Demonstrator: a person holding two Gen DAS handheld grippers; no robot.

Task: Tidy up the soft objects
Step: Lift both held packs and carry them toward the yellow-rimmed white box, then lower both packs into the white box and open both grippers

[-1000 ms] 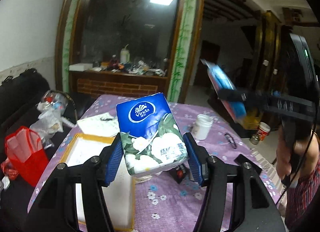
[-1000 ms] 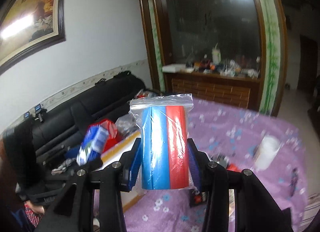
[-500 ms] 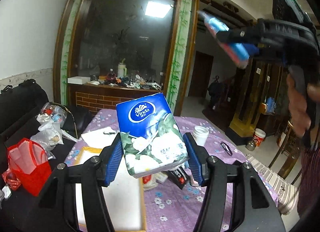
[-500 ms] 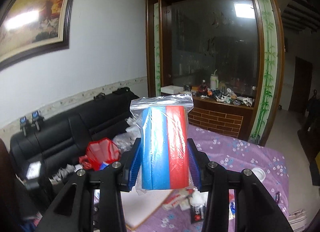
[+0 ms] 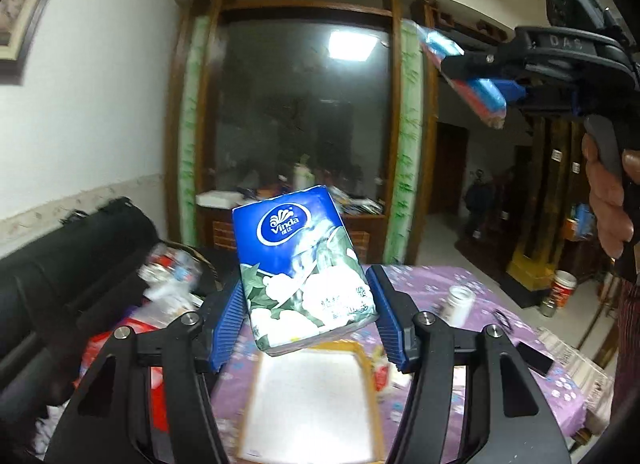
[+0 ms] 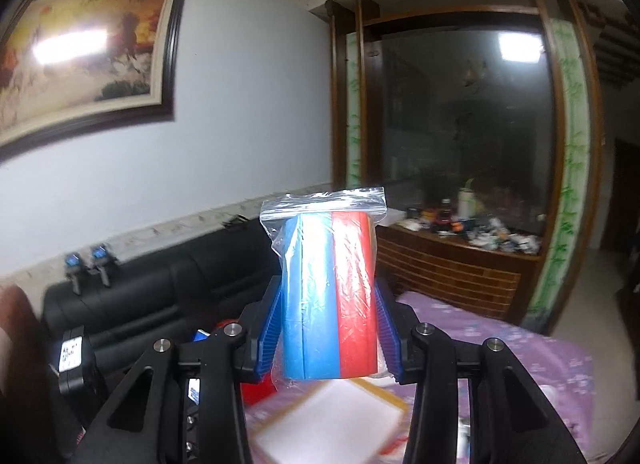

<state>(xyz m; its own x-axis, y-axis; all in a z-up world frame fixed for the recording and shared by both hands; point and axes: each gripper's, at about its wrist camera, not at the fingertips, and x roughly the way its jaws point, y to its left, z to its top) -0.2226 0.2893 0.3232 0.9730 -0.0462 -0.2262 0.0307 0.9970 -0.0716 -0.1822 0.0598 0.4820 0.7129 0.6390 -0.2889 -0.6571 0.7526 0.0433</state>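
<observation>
Both tongs raised above worktop (image 5: 472, 348), each clamped on a soft item.
My left tongs (image 5: 306, 314) grip tissue pack (image 5: 302, 268); right tongs (image 6: 328, 330) grip bagged sponges (image 6: 330, 296); left view alone shows my right hand (image 5: 610, 200).

A home living room: a black leather sofa (image 6: 132, 296) at lower left, a framed painting (image 6: 80, 44) upper left, a wood-framed glass cabinet (image 6: 464, 168) (shelf cluttered), and a purple floral tablecloth (image 5: 460, 328).

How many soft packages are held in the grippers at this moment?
2. The tissue pack is clamped in the left gripper, and the bagged sponges are clamped in the right gripper. Both are raised above the table.
</observation>
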